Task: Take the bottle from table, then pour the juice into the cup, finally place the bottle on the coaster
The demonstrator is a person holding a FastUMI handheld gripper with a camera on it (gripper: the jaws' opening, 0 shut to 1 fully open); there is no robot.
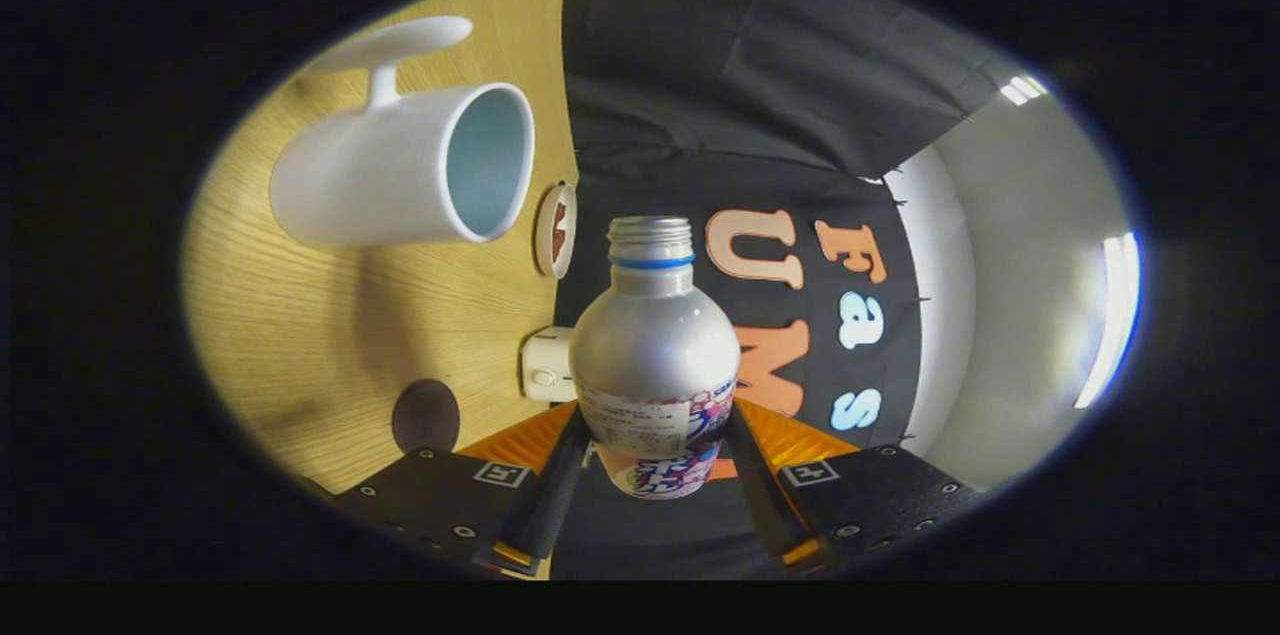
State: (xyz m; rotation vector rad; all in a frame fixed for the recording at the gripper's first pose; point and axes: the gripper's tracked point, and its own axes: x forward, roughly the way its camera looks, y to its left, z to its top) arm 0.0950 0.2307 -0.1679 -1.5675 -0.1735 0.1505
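Gripper view: the gripper (655, 460) has both fingers pressed against the labelled lower body of a silver metal bottle (652, 355) with an uncapped threaded neck and a blue ring. The bottle sits between the fingers and is turned sideways relative to the wooden table (300, 335). A white ceramic mug (400, 165) lies beyond the fingers to the left, its mouth open. A round dark coaster (426, 415) is near the left finger. Judgement: smooth metal, likely slippery, with liquid weight that shifts; the mid-label hold suits it, but needs firm pressure while tipping.
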